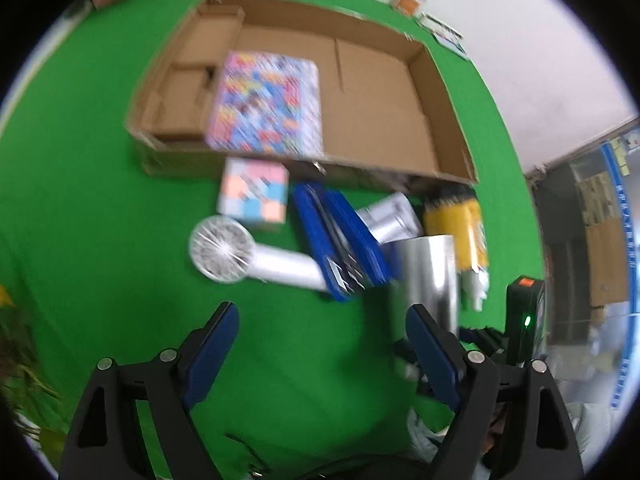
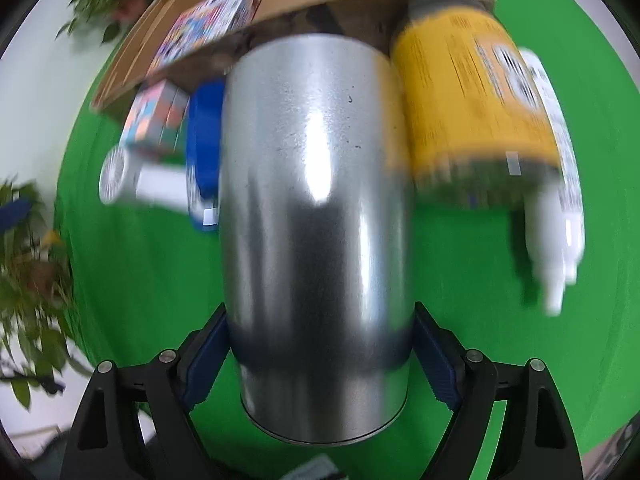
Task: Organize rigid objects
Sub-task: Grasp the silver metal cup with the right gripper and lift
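Note:
A shallow cardboard box (image 1: 380, 120) lies on the green cloth with a colourful patterned box (image 1: 266, 104) inside. In front of it lie a pastel cube box (image 1: 254, 192), a white handheld fan (image 1: 224, 250), a blue case (image 1: 340, 240), a yellow bottle (image 1: 458, 228) and a silver tumbler (image 1: 426, 276). My left gripper (image 1: 322, 328) is open and empty above the cloth. My right gripper (image 2: 320, 340) is shut on the silver tumbler (image 2: 316, 200), its pads on both sides near the base. The yellow bottle (image 2: 476, 100) with a white nozzle lies just right of the tumbler.
Potted plants (image 2: 32, 240) stand at the left of the cloth. A white floor (image 1: 540, 60) lies beyond the cloth's far right edge. Stacked boxes (image 1: 600, 240) and a black device with a green light (image 1: 524, 320) are at the right.

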Demonstrator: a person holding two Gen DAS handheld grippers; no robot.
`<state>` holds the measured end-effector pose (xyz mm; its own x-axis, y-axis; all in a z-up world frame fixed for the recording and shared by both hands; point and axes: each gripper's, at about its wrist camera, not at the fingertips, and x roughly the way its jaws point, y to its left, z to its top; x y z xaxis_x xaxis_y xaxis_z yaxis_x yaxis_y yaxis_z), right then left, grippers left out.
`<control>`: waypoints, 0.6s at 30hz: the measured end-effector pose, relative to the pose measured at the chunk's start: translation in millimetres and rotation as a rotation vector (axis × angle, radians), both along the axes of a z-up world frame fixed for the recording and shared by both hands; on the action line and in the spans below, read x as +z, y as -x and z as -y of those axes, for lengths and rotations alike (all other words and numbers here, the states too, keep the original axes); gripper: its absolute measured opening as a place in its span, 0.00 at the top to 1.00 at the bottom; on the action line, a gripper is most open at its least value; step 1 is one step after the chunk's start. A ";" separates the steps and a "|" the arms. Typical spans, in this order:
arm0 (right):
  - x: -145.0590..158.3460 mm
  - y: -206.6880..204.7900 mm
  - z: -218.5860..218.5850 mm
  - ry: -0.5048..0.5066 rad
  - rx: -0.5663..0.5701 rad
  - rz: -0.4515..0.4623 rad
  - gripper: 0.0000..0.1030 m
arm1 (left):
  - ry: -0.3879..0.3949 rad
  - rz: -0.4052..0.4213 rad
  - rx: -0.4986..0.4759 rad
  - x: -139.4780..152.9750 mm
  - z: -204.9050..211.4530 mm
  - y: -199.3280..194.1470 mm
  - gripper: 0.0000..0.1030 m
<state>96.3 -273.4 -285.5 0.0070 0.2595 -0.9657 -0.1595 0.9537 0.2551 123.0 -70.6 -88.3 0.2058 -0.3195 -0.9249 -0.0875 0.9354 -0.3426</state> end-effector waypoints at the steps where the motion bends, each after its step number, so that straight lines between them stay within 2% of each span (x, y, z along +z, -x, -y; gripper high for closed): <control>1: -2.3 8.1 1.8 -0.003 0.008 -0.013 0.19 | 0.034 -0.015 -0.010 -6.2 6.3 1.8 0.18; 3: -9.3 24.5 6.9 -0.018 0.017 -0.050 0.17 | 0.120 -0.049 -0.039 -23.0 21.8 5.9 0.18; 5: -11.2 33.1 11.3 -0.108 0.021 -0.052 0.12 | 0.193 -0.090 -0.043 -43.4 35.9 9.1 0.18; 7: -5.3 37.4 13.2 -0.161 0.031 -0.008 0.03 | 0.240 -0.118 -0.033 -58.5 44.5 10.8 0.18; 8: -1.2 38.4 13.9 -0.177 0.031 0.026 0.02 | 0.259 -0.128 -0.029 -65.7 48.3 10.9 0.18; 10: -0.7 37.6 14.9 -0.212 0.025 0.044 0.01 | 0.269 -0.142 -0.032 -77.2 55.4 10.2 0.18; 15: -19.0 34.6 4.5 -0.290 0.055 0.005 0.02 | 0.279 -0.204 -0.006 -109.2 64.5 2.4 0.18; 18: -29.3 25.5 -18.7 -0.317 0.082 -0.033 0.05 | 0.250 -0.223 -0.025 -119.1 68.8 0.5 0.19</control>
